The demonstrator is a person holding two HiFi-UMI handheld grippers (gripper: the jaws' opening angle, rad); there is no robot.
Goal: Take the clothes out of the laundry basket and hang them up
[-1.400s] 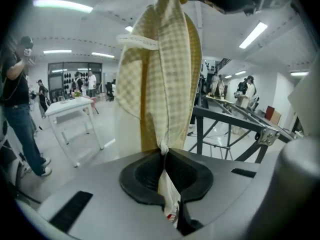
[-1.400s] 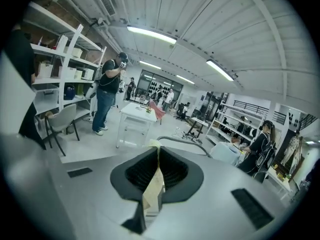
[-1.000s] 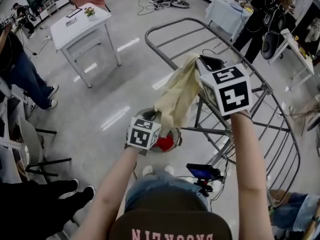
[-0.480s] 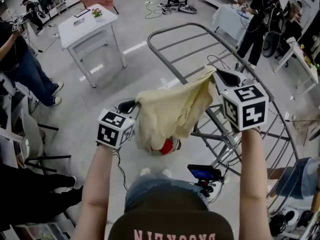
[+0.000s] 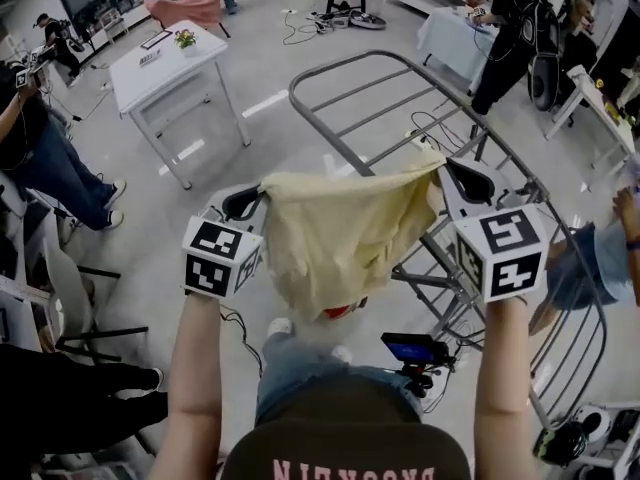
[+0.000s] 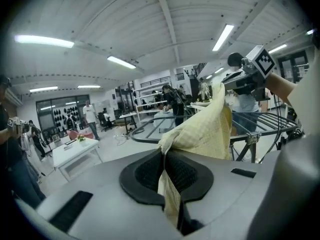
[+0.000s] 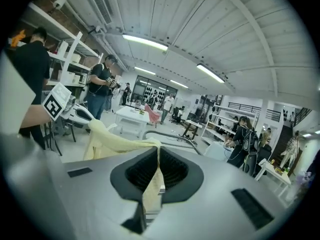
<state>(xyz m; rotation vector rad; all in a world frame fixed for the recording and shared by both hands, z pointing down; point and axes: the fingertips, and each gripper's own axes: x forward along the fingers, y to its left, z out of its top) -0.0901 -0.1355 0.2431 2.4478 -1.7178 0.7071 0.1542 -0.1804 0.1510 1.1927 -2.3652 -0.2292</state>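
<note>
While both grippers hold it aloft, the yellow cloth (image 5: 340, 238) hangs spread as a sheet between them, covering part of the near side of the grey drying rack (image 5: 350, 68).

- Far left: a person in dark top and jeans (image 5: 40, 158), standing; a chair (image 5: 70, 288) nearer the camera; black-trousered legs (image 5: 70, 398) at the lower edge.
- Upper left: white table (image 5: 165, 63) bearing a small potted plant (image 5: 184, 38); pink chair (image 5: 185, 10) behind it.
- Left of centre: left gripper (image 5: 255, 196), jaws closed tight on the cloth's left top corner, with fabric pinched between the pads and trailing out below.
- Centre: the cloth screens the floor beneath it. Only a sliver of a red item (image 5: 340, 312) shows under its hem. A small lit screen (image 5: 408, 348) on a stand sits lower, by the rack's legs.
- Right of centre: right gripper (image 5: 452, 171), jaws likewise clamped on the opposite corner, above the rack's frame.
- Far right: a person in black (image 5: 510, 28) beside a cloth-covered table (image 5: 450, 28); a person in blue (image 5: 590, 258) beyond the rack.

Change from a second earlier: the cloth then dangled bunched from the right gripper, with the left gripper low beside the laundry basket. The left gripper has since risen level with the right, and the cloth is drawn wide, hiding the basket.
</note>
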